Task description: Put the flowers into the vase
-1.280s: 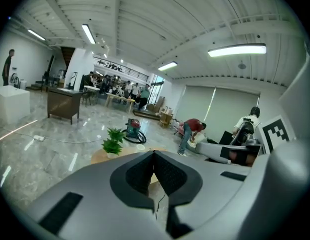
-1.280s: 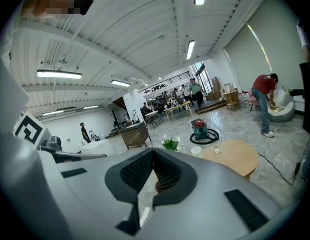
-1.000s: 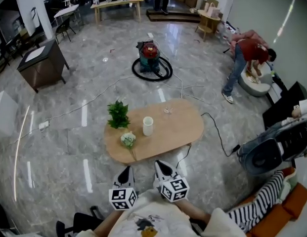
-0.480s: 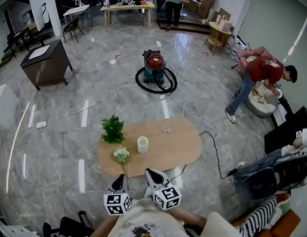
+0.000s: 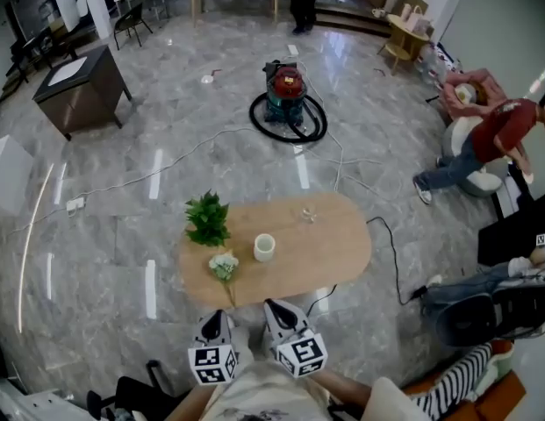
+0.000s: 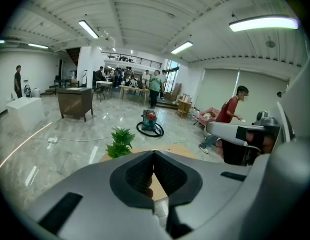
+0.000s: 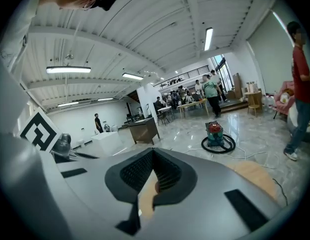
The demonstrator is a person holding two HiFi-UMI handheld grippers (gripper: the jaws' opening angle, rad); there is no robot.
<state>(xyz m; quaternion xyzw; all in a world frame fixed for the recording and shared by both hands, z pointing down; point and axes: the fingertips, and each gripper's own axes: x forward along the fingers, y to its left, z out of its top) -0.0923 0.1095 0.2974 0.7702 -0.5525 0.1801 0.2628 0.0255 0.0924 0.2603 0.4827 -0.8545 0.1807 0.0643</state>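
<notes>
While left gripper (image 5: 214,322) and right gripper (image 5: 276,309) are closed, the flowers (image 5: 224,266) lie stem toward them.

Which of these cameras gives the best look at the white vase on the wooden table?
The head view: the vase stands in full sight on the table, beside the flowers. The left gripper view shows the green plant but no vase; the right gripper view shows only a strip of the table.
</notes>
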